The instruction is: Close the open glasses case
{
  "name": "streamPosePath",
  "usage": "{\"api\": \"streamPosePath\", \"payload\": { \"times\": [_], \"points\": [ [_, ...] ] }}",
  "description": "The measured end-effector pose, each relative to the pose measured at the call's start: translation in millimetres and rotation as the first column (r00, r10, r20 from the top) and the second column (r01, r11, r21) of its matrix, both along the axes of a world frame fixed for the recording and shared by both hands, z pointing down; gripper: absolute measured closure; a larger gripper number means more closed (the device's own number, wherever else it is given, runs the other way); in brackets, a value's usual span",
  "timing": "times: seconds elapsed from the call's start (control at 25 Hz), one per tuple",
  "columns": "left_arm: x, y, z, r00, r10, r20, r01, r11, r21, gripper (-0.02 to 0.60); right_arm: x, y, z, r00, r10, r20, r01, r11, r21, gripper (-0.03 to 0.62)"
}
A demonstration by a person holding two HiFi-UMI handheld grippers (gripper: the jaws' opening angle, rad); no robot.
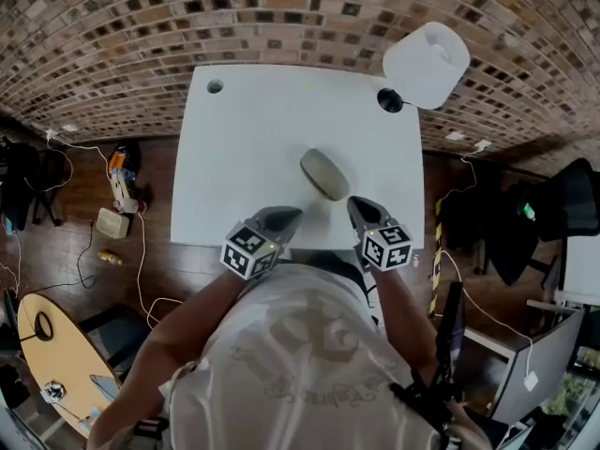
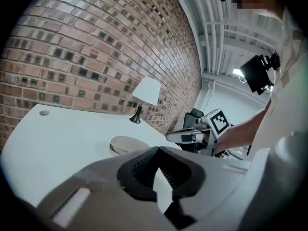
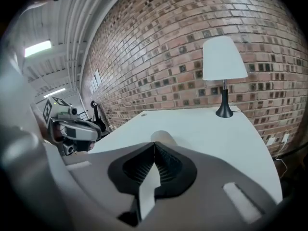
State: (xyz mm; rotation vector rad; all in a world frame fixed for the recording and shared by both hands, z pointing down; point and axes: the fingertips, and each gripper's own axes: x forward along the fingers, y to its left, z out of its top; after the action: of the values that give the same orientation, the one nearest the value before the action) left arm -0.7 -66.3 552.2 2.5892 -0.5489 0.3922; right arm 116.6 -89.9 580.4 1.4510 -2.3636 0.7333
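Beige oval hard-shell glasses case, lid apparently down, lying on the near side of the white-shaded black lamp; probably light, rigid, smooth, slide-prone, best pressed on the lid's top; left gripper and right gripper further out on that side, both claws pressed together, empty.

Smooth matt white across the worktop. Near its middle, a glasses case in dull grey-beige, smooth-skinned — plastic or leatherette, hard to tell. At the far right corner, a lamp shade of matt white and a black lamp base, slightly glossy. Beyond the far edge, rough brick wall. Matt grey plastic on left gripper and right gripper — black ribbed pads inside.
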Motion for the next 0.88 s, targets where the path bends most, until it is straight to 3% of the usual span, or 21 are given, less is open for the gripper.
{"api": "streamPosePath", "payload": {
  "times": [0.32,0.64,0.88],
  "points": [
    [12.1,-2.4,-6.6,1.0,-0.025,-0.012,0.025,1.0,0.006,0.574,-2.0,29.1,-37.4,0.996,0.006,0.086,-0.012,0.998,0.068,0.585],
    [60.2,46.8,-23.0,0.999,0.033,-0.024,-0.032,0.998,0.047,0.575,24.6,95.2,-49.4,0.993,0.011,0.118,-0.023,0.995,0.097,0.586],
    [74.8,83.3,-25.0,1.0,0.031,0.002,-0.031,0.997,0.064,0.574,41.7,132.0,-48.9,0.987,0.021,0.162,-0.038,0.994,0.101,0.586]
  ]
}}
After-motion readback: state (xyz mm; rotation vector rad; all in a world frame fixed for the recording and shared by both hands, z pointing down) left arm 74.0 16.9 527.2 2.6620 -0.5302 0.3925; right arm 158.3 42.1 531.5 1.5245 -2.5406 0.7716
